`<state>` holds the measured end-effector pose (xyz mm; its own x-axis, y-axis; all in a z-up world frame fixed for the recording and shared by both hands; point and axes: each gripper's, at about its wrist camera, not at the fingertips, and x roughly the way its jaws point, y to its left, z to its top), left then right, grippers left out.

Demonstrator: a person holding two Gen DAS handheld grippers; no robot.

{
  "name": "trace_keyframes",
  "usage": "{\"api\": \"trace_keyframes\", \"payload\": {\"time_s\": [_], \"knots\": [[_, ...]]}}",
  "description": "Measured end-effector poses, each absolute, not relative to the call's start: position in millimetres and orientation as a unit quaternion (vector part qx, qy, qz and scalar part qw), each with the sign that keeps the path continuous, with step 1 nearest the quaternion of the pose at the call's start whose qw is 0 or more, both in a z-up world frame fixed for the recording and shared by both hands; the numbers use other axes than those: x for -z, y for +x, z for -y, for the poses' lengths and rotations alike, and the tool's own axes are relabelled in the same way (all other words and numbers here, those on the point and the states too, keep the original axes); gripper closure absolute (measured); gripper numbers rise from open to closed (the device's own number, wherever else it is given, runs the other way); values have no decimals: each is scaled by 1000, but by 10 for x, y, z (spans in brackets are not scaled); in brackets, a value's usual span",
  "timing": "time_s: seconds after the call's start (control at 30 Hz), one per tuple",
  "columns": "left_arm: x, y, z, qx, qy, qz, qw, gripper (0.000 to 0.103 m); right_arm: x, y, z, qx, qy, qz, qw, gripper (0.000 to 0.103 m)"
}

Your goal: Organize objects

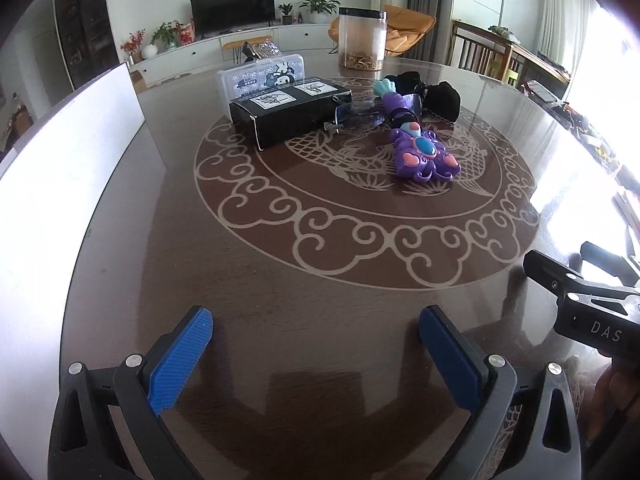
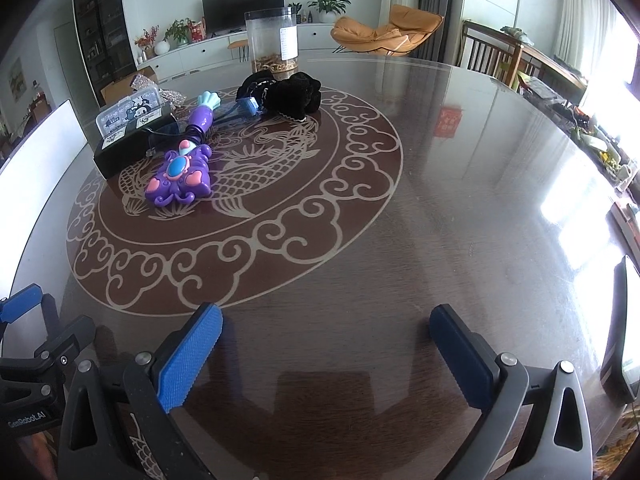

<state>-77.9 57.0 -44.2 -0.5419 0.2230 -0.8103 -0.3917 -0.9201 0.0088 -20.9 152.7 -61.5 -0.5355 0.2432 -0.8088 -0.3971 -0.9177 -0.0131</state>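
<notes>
Left gripper (image 1: pixel 316 354) and right gripper (image 2: pixel 326 354) both spread wide, holding nothing, hovering low over the round dark glass-topped table (image 2: pixel 460 200); the purple plastic toy wand (image 2: pixel 182 174), black cardboard box (image 1: pixel 286 114) and black velvet scrunchies (image 2: pixel 290 94) lie clustered far across, apparently awaiting sorting.

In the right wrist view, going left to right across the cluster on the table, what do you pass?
White board → black box → purple toy wand → black fabric pouch. The clear jar stands behind, between wand and pouch; its place in the row is unclear.
</notes>
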Motion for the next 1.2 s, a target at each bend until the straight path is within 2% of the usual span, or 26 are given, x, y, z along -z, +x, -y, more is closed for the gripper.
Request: {"api": "trace_keyframes", "payload": {"time_s": [1.2], "knots": [[448,-787,-570,-873,-446,-93,177,0,624,-211,-1497,-873,-445,-87,182,0]]}}
